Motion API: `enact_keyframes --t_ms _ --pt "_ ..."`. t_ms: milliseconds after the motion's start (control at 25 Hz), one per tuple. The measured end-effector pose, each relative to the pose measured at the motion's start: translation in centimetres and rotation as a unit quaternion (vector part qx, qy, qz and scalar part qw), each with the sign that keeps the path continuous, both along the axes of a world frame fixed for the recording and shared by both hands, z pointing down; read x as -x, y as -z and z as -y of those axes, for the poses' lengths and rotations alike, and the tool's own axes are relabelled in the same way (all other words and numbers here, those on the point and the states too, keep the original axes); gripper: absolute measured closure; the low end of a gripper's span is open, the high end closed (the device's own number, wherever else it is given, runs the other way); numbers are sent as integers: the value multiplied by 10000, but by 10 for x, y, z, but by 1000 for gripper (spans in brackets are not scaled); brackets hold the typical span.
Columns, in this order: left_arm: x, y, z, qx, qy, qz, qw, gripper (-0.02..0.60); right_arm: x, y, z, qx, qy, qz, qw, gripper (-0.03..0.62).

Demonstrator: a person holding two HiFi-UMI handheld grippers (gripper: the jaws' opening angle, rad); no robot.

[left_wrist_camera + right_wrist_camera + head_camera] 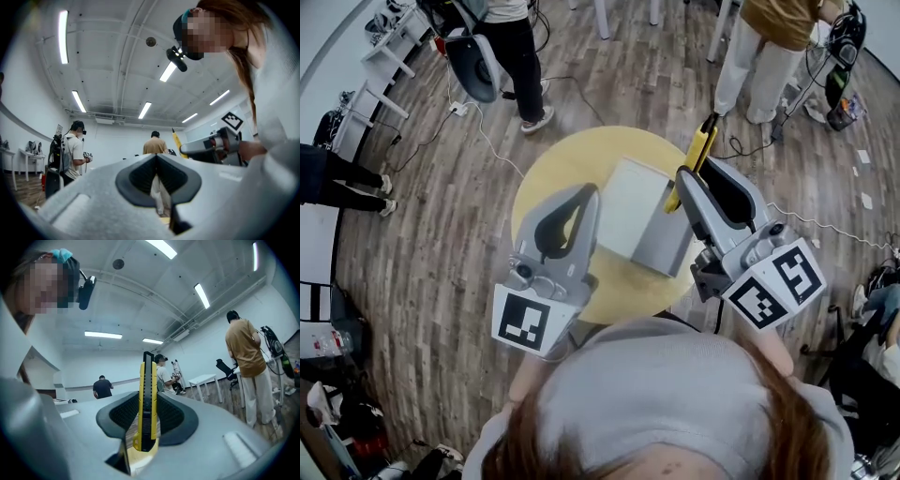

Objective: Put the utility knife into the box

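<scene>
A yellow utility knife [701, 150] with a black slider stands upright between the jaws of my right gripper [682, 178], which is shut on it. In the right gripper view the knife [148, 399] sticks up past the dark pads [176, 416]. A white and grey box [639, 223] lies in the middle of the round yellow table [551, 176]. The knife hangs just off the box's far right corner. My left gripper [586, 193] hovers at the box's left side, its tips together with nothing held; its own view shows the same of the left gripper [157, 157].
Wooden floor surrounds the table. Two people stand beyond it, one in dark trousers [517, 56] and one in a tan shirt [769, 42]. A chair [473, 64] and cables [478, 131] lie at the back left. White tables [380, 56] line the left wall.
</scene>
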State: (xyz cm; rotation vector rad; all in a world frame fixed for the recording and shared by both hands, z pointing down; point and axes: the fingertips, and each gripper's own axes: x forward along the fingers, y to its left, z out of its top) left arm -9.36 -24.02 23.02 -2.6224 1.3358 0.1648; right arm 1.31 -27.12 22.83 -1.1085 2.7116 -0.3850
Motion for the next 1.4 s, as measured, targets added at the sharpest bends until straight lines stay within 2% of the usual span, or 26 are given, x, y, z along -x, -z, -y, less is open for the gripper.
enact_keyframes --t_ms 280,480,800,1160,1400 --pt "0 -8 2 118 -27 -50 9999 578 -9 -44 16 1008 -281 304 9940 476" --pt "2 -12 1 176 -21 -56 9998 578 -11 -71 19 1485 -435 367 9873 477" --pt "7 -16 4 227 -21 -91 9997 578 -15 -128 31 2436 -796 312 9661 477" --pt "10 -23 8 303 -75 -78 9995 578 -16 -179 36 3105 -1145 373 9429 477" --pt "1 -23 12 315 -210 -73 9993 578 -25 -224 39 3373 -1511 -57 9292 477"
